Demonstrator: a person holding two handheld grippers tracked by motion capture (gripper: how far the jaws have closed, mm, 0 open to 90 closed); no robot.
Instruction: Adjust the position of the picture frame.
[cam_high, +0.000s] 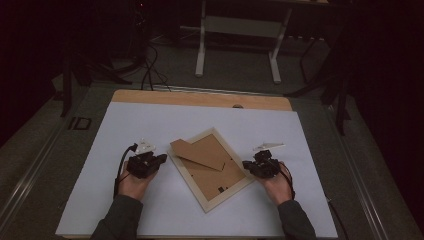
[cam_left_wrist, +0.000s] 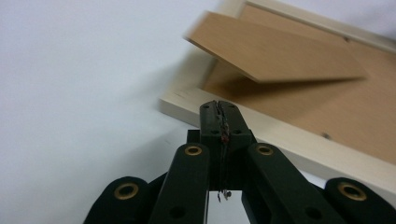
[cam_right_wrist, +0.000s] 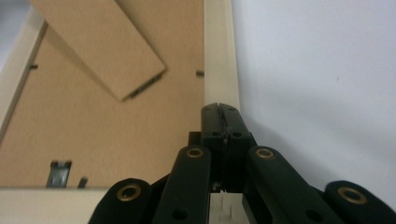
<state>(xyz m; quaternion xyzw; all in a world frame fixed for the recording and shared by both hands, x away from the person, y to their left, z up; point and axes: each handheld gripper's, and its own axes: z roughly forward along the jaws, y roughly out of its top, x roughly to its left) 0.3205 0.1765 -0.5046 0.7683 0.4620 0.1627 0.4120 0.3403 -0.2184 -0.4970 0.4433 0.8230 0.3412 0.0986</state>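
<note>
- White sheet (cam_high: 150, 210) covers the table; everything below is placed relative to the picture frame.
- Picture frame (cam_high: 206, 200), pale wood, lies face down at the middle of the sheet, turned at a slant; brown backing board faces up.
- Cardboard stand flap (cam_high: 200, 152) sits on the frame's back, over its far-left part, lifted off the backing at one edge; in the left gripper view (cam_left_wrist: 275, 51) it overhangs the frame's inside and throws a shadow on it.
- Left gripper (cam_high: 161, 159), in the person's left hand (cam_high: 131, 184), is just beside the frame's left rail; jaws pressed together, nothing between them. In the left gripper view (cam_left_wrist: 219, 106) the tips sit over the rail's outer edge; cannot tell if touching.
- Right gripper (cam_high: 246, 165), in the right hand (cam_high: 277, 187), is just beside the frame's right rail; jaws pressed together, empty. In the right gripper view (cam_right_wrist: 219, 108) the tips lie over that rail.
- Small metal clip (cam_right_wrist: 60, 171) on the backing, near the frame's near rail.
</note>
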